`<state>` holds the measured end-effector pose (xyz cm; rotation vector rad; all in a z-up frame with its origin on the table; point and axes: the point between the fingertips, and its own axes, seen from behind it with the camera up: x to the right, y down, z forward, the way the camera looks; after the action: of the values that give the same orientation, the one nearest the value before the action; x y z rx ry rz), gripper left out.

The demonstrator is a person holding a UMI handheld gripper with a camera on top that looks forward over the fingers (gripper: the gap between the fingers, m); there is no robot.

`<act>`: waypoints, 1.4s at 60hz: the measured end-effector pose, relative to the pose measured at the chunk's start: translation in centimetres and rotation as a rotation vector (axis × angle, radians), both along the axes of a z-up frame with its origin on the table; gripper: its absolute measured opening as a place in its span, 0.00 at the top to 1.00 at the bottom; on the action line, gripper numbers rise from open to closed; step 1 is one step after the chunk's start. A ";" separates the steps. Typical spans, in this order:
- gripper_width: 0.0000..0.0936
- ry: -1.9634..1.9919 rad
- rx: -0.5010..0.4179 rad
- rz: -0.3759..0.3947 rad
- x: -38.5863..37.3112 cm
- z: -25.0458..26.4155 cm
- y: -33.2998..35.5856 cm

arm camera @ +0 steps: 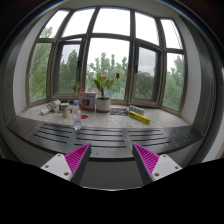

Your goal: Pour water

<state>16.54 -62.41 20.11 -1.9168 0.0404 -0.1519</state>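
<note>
Seen from the tool [112, 160]: its two pads [77, 157] stand apart, released, nothing between them. The likely task things, a bottle [66, 108] and a cup [77, 124], lie well beyond, ahead-left on the surface [150, 135], beside one potted plant [103, 100].

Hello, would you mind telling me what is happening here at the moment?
A person is holding a handheld gripper over a table in front of a bay window. Its fingers are open and hold nothing. Beyond them, along the windowsill, stand a potted plant, a small cluster of containers and a yellow object. The gripper is short of all of them, so no pouring has started. Which container holds water cannot be told.
</note>
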 end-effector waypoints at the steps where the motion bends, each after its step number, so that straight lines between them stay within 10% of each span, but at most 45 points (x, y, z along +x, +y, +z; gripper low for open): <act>1: 0.09 0.000 -0.001 0.001 0.0 0.0 0.0; 29: 0.09 -0.020 -0.069 0.107 -8.8 -5.5 8.1; 60: 0.10 0.006 0.059 0.058 -21.8 -10.3 38.1; 84: 0.52 -0.010 0.152 0.023 -20.7 -11.4 48.6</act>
<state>-4.15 -13.78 8.70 -1.7639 0.0219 -0.1390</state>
